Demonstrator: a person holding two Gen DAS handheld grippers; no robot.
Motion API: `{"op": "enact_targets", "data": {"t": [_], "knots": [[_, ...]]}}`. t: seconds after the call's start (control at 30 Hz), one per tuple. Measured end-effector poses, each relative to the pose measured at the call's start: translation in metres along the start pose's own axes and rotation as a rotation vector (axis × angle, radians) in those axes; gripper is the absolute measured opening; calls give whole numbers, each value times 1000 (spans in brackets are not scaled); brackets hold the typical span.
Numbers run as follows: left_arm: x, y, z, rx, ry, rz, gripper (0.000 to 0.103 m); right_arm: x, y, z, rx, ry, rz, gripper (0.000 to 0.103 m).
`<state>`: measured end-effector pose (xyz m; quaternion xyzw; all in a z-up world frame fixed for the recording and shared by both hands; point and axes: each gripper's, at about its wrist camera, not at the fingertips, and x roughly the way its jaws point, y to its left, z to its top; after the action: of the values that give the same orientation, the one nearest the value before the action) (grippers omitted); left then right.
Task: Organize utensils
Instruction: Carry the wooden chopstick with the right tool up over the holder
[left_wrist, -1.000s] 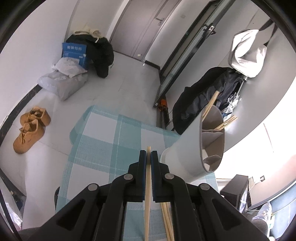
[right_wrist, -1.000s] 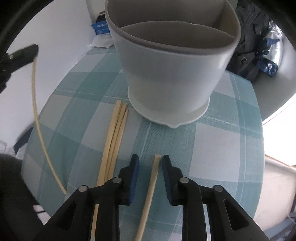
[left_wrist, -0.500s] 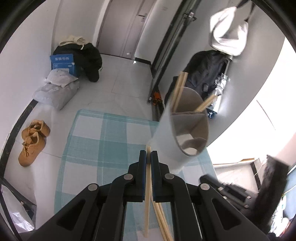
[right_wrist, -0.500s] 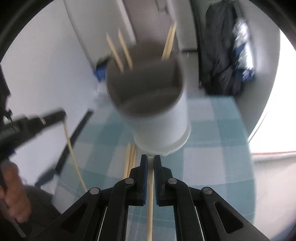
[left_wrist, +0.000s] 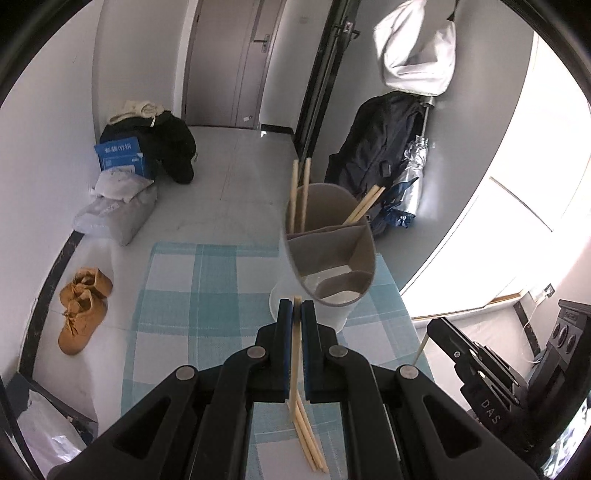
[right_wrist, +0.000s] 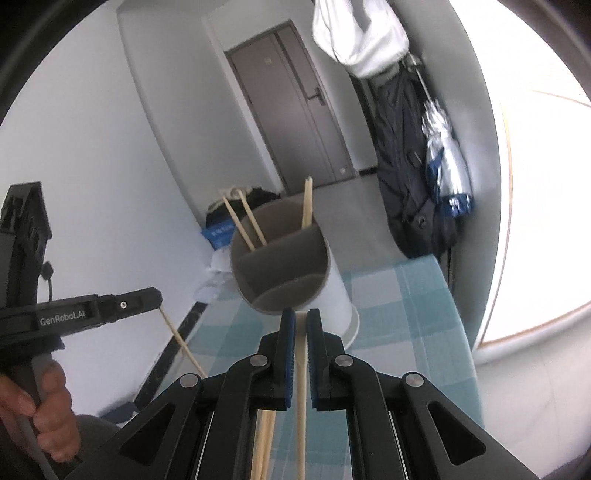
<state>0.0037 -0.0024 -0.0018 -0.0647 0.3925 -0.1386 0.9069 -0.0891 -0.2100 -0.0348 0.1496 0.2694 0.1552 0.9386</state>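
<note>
A white divided utensil holder (left_wrist: 328, 254) stands on the teal checked tablecloth (left_wrist: 207, 295) and holds several chopsticks in its far compartments. It also shows in the right wrist view (right_wrist: 288, 273). My left gripper (left_wrist: 296, 310) is shut on one chopstick (left_wrist: 294, 362), raised near the holder's near rim. My right gripper (right_wrist: 301, 321) is shut on another chopstick (right_wrist: 301, 387), just before the holder's front rim. Loose chopsticks (left_wrist: 308, 439) lie on the cloth below. The left gripper shows at the left of the right wrist view (right_wrist: 157, 297).
Brown shoes (left_wrist: 83, 306), a blue box (left_wrist: 122, 155) and bags lie on the floor to the left. Dark jackets (left_wrist: 380, 144) hang at the right wall. The table's right edge (right_wrist: 456, 314) is close to the holder.
My right gripper closed on a chopstick and lifted it off the cloth toward the holder. My left gripper rose with its chopstick and now sits higher, looking down at the holder.
</note>
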Motion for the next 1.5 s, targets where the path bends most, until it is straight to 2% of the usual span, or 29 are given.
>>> {"op": "enact_targets", "data": {"t": [0.37,0.57,0.73,0.97,1.27,1.5], "knots": [[-5,-14,9,44,25,5,0,-8,5,10,-70,-75,29,5],[-13,-22,22,67,13,-8,0,-13,8,27,-61,-107,48,5],[-19,-25,39,47,11,-40,0,-13,16,55,-83,-130,55,5],[-34,-30,82,25,-21,-97,0,-18,34,111,-142,-199,82,5],[-28,-36,131,53,-60,-117,0,2,45,179,-174,-268,75,5],[-12,-31,161,60,-52,-110,0,29,43,209,-183,-288,67,5]]}}
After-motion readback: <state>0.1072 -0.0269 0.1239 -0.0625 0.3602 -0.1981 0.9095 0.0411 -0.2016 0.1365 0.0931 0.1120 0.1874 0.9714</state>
